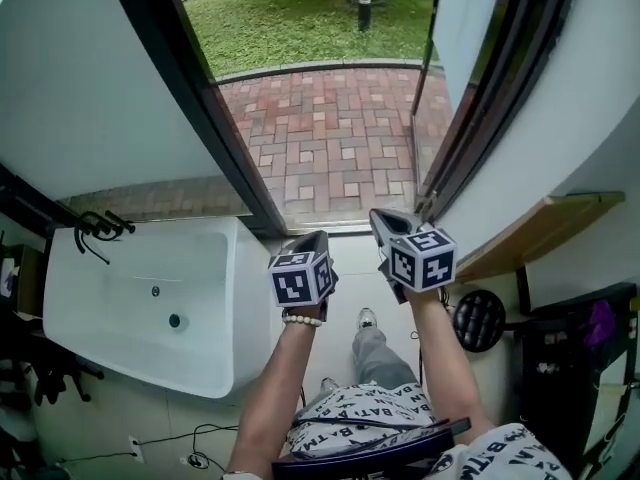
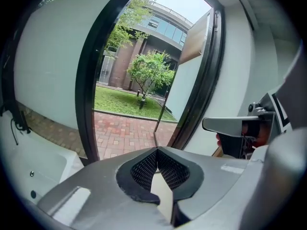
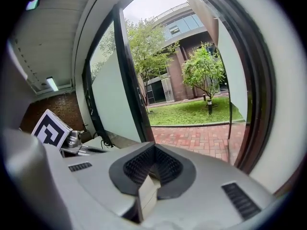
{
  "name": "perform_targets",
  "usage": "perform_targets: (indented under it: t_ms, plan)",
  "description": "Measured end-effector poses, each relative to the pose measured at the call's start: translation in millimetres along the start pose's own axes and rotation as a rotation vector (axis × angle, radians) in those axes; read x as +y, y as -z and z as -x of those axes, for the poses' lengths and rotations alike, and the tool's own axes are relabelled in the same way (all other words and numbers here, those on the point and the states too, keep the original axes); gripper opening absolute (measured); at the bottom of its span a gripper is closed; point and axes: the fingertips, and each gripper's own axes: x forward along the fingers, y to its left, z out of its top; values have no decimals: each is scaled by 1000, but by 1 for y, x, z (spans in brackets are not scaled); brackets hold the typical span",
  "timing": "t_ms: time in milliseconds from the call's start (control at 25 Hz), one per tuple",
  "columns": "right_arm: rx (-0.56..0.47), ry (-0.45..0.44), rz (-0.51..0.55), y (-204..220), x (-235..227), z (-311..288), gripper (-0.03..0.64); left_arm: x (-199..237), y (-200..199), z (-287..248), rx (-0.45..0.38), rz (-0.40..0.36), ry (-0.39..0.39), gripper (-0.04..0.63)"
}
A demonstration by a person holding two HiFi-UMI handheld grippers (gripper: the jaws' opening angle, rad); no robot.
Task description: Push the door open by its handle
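Both shut and empty; door open outward at one o'clock, nearer right hand-held gripper than left hand-held gripper.

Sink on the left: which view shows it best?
Head view: the whole white sink with its drain shows. Left gripper view catches only a corner; right gripper view shows no clear part of it.
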Motion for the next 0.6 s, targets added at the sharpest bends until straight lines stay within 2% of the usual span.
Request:
perform_targets:
  t_ms: [320, 600]
  plan:
    - [33, 50, -15, 55, 53, 52, 12, -7, 35, 71, -26, -28, 19, -11]
    - [43, 69, -6, 75, 79, 78, 12, -11, 56, 107, -37, -27, 35, -11]
